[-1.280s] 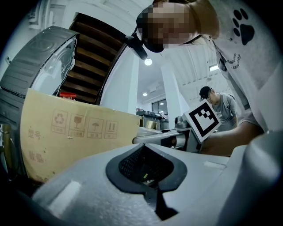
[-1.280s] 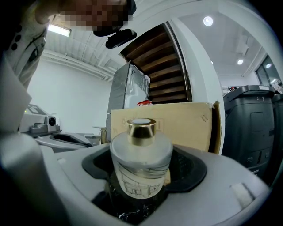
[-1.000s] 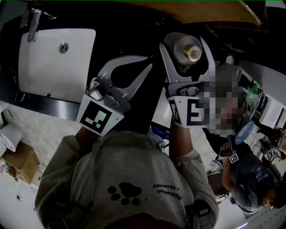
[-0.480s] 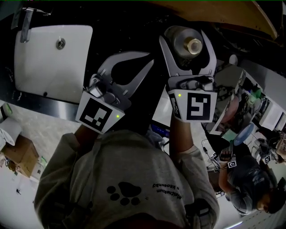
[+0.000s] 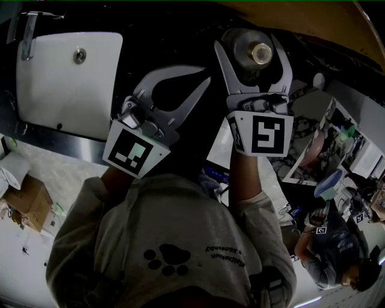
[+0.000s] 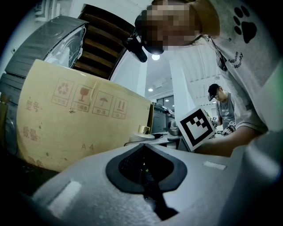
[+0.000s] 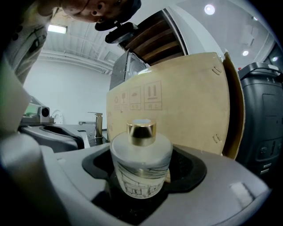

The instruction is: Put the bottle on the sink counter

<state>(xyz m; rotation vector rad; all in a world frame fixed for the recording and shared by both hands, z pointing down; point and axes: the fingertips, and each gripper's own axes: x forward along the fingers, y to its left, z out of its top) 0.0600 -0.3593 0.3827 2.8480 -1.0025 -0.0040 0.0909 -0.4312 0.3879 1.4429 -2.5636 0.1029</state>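
A squat frosted bottle [image 5: 251, 52] with a gold cap and a line drawing on its side stands upright between the jaws of my right gripper [image 5: 250, 48], which is shut on it. In the right gripper view the bottle [image 7: 140, 161] fills the gap of that gripper [image 7: 141, 178]. Below it lies the black sink counter [image 5: 180, 33]. The white basin [image 5: 66, 72] and its faucet [image 5: 27, 33] are at the far left. My left gripper [image 5: 201, 77] hovers beside the right one, shut with nothing in it; its jaws [image 6: 143, 152] meet at the tips.
A large cardboard box [image 5: 313, 17] stands on the counter just beyond the bottle, also in the right gripper view [image 7: 181, 110]. A black bin [image 7: 261, 123] sits to its right. A small carton [image 5: 24, 216] lies on the floor at left. Another person [image 5: 337, 255] is at bottom right.
Both grippers stay almost where they were, the right one still holding the bottle over the counter. The head view has shifted a little, so the basin sits further left.
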